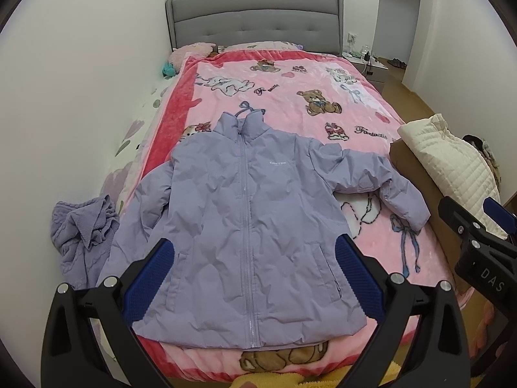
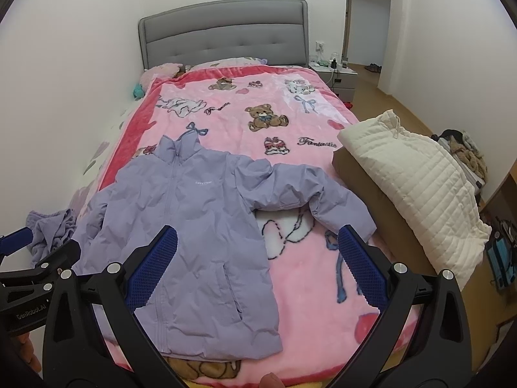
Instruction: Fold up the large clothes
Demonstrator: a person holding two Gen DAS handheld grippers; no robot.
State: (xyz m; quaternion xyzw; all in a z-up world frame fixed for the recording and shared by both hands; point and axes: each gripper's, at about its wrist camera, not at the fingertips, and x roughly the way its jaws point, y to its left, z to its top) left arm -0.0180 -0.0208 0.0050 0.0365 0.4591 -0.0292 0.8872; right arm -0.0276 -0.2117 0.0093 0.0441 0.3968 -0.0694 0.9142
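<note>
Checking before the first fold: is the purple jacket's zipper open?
No, the purple jacket lies face up on the pink blanket with its zipper closed from hem to collar.

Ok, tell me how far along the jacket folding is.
Barely started. Done: the purple jacket lies flat on the pink blanket, zipped, front up. In hand: nothing; the left gripper and right gripper are both open above it. Left: fold in both sleeves, then the body. The purple knit and the white quilted coat also wait.

We see the jacket (image 1: pixel 245 226) flat on the bed (image 1: pixel 290 97), a sweater (image 1: pixel 84 236) at its left, a quilted coat (image 1: pixel 452 168) right.
</note>
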